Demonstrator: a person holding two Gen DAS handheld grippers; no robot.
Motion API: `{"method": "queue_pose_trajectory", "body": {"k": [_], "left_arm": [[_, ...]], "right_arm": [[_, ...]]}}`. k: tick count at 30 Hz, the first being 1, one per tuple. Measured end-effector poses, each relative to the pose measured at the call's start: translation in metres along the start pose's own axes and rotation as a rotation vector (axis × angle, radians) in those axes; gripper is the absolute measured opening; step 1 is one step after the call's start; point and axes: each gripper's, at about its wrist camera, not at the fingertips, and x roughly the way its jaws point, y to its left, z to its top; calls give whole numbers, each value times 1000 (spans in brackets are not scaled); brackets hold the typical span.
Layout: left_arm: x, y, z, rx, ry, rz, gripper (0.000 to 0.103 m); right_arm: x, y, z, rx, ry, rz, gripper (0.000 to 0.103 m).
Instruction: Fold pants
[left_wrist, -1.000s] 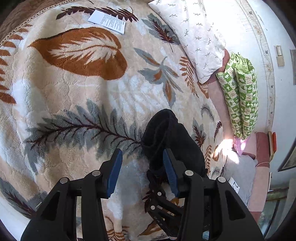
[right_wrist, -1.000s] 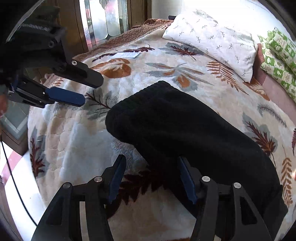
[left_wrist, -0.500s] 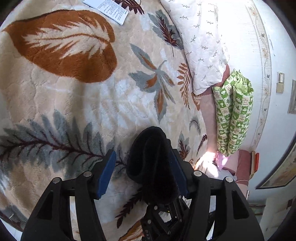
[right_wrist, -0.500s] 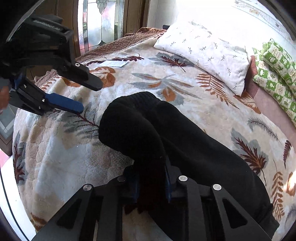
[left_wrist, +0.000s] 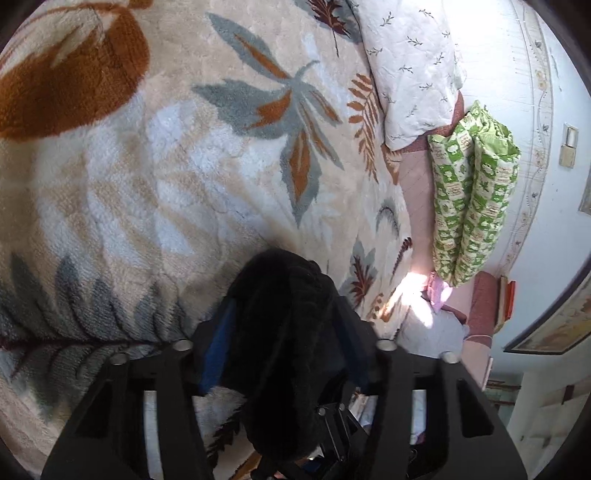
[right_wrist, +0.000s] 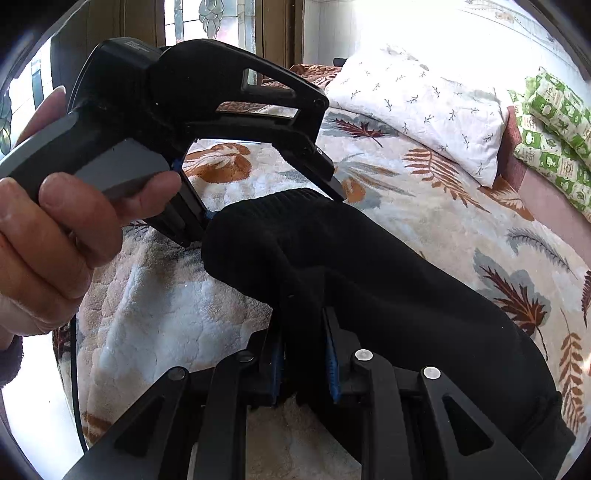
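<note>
Right tongs (right_wrist: 303, 354) clamped on a bunched fold of the black pants (right_wrist: 388, 280), near their ribbed end. Our left tongs (left_wrist: 284, 332) straddle that same end, blue pads against the fabric; we can't tell if they're fully pinched. Pants lie across the leaf-print blanket (right_wrist: 443, 206) on the bed. Beyond: white pillow (right_wrist: 424, 110), green patterned bundle (left_wrist: 472, 199) by the wall.

Pants (right_wrist: 388, 288) lie on the bed (right_wrist: 177, 317), between both claws; a pillow (right_wrist: 417, 110) lies behind, a folded quilt (right_wrist: 554, 125) to its right.
</note>
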Motion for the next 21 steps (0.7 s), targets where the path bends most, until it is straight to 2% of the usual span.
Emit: {"method": "queue_pose_trajectory", "body": {"k": [1, 2, 9, 17, 21], "left_arm": [[0, 0, -1, 0, 16, -29, 20], [0, 1, -3, -11, 26, -64, 13], [-12, 0, -21, -70, 16, -206, 13], [-23, -55, -57, 23, -15, -187, 13], [-12, -93, -80, 98, -10, -159, 13]], "right_arm": [[0, -1, 0, 6, -3, 5, 22], [1, -2, 0, 15, -5, 9, 23], [-2, -18, -2, 125, -20, 73, 19], [-40, -31, -8, 228, -88, 147, 19], [-65, -40, -11, 271, -130, 167, 19]]}}
